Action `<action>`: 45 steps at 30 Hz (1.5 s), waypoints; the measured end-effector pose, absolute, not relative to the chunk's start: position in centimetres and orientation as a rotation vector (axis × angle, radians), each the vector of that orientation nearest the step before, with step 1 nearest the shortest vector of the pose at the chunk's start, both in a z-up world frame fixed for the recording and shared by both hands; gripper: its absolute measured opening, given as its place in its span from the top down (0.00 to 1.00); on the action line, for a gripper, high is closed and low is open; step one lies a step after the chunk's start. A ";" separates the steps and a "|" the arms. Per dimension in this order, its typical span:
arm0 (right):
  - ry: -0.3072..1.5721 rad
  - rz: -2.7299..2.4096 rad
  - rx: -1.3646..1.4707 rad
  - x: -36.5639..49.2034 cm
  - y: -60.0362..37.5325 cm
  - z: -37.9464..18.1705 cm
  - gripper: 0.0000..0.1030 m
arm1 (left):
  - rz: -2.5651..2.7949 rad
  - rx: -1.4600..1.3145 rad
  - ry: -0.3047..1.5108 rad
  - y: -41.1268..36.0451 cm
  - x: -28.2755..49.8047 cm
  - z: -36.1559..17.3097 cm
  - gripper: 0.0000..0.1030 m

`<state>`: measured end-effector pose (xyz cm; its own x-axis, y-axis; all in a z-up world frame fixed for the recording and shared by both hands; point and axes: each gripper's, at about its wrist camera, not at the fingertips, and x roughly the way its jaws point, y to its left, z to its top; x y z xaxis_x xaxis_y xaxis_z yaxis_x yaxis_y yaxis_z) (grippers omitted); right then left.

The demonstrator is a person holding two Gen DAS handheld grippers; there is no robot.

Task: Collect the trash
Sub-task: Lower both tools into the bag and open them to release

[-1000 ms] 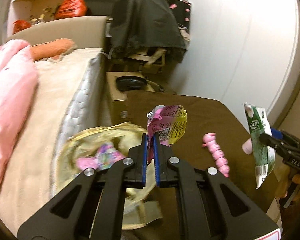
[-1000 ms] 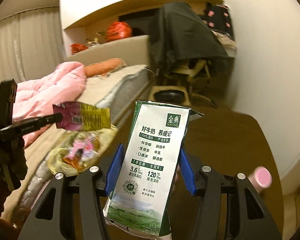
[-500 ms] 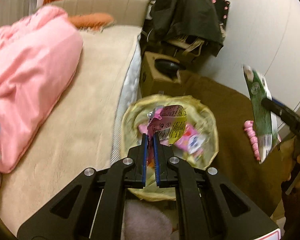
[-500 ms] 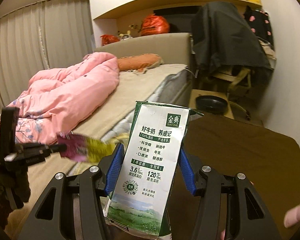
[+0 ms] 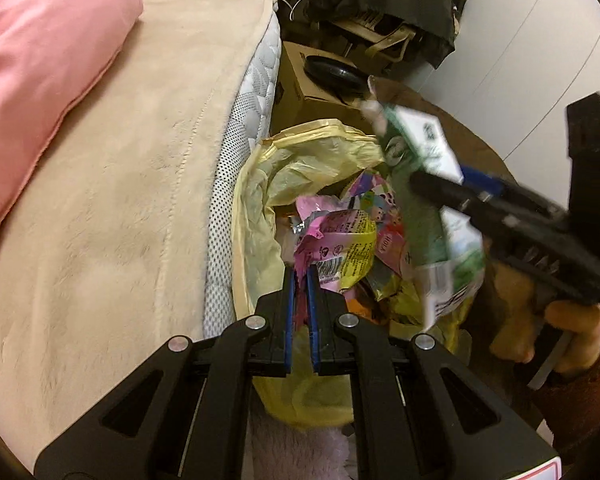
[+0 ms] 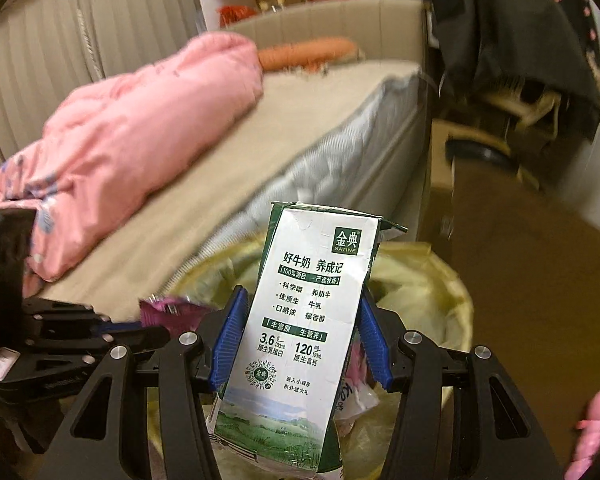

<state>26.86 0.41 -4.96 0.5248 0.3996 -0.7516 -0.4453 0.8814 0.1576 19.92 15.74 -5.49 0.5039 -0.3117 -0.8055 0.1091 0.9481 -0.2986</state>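
The left gripper [image 5: 300, 280] is clenching its blue pads on a crumpled pink-and-yellow foil snack wrapper [image 5: 338, 248], which is hanging over the open mouth of the bin lined with a pale yellow plastic bag [image 5: 260, 184]. At about two o'clock from it, the right gripper [image 6: 300, 344] is grasping a green-and-white milk carton [image 6: 304, 320] by its sides, upright in its own view and tilted over the bin's far rim in the left view.

The bin is sitting tight between edges: the quilted mattress side of the bed [image 5: 236, 168] is pressing in at nine o'clock, a brown cardboard box [image 5: 312, 92] with a black round object on top is standing at twelve o'clock, and a dark brown tabletop [image 6: 540, 264] is running along from one to three o'clock. The only open room is straight above the bag's mouth, and both tools are crowding it, close together but apart.

A beige blanket is covering the bed, with a pink quilt [image 6: 140, 140] heaped at ten o'clock. Colourful wrappers are already lying inside the bag. The carton is dented, its top flap torn open.
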 end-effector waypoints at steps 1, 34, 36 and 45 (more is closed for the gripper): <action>0.910 0.498 -0.052 27.2 0.3 -5.7 0.51 | -0.258 -0.224 1.017 15.8 20.2 -5.7 0.94; 0.938 0.416 -0.029 26.4 -1.4 -6.2 0.49 | -0.282 -0.241 0.988 16.0 19.1 -5.2 0.77; 0.925 0.401 -0.022 26.0 -1.8 -5.6 0.46 | -0.274 -0.247 0.968 16.2 18.8 -4.7 0.71; 0.829 0.343 0.048 21.2 -4.9 -2.3 0.44 | -0.198 -0.278 0.860 16.6 16.5 -2.1 0.44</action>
